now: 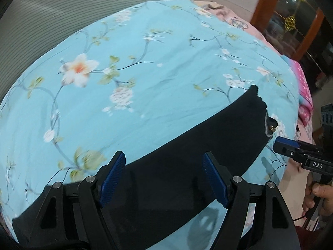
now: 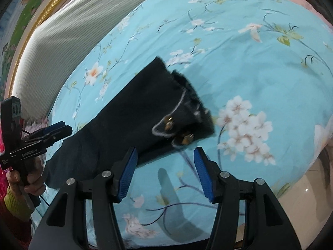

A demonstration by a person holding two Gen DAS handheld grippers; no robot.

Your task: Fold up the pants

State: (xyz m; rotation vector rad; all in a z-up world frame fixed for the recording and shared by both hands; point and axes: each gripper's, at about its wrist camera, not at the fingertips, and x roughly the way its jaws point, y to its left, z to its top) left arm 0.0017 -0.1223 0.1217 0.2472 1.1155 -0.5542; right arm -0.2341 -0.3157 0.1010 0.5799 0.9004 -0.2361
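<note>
Dark navy pants (image 1: 187, 145) lie in a long flat strip on a blue floral bedsheet (image 1: 145, 73). In the right wrist view the pants (image 2: 129, 120) end in a waistband with a white drawstring and gold tips (image 2: 168, 124). My left gripper (image 1: 164, 162) is open, hovering over the middle of the pants. My right gripper (image 2: 165, 158) is open, just short of the waistband's near edge, holding nothing. The right gripper also shows in the left wrist view (image 1: 285, 145), beside the waistband end. The left gripper shows in the right wrist view (image 2: 56, 130).
A grey ribbed headboard (image 2: 72, 31) runs along the far side of the bed. Pink bedding (image 1: 303, 95) lies at the right end. A wooden-framed cabinet (image 1: 291, 20) stands beyond it. Pale floor (image 2: 308, 187) shows past the bed's edge.
</note>
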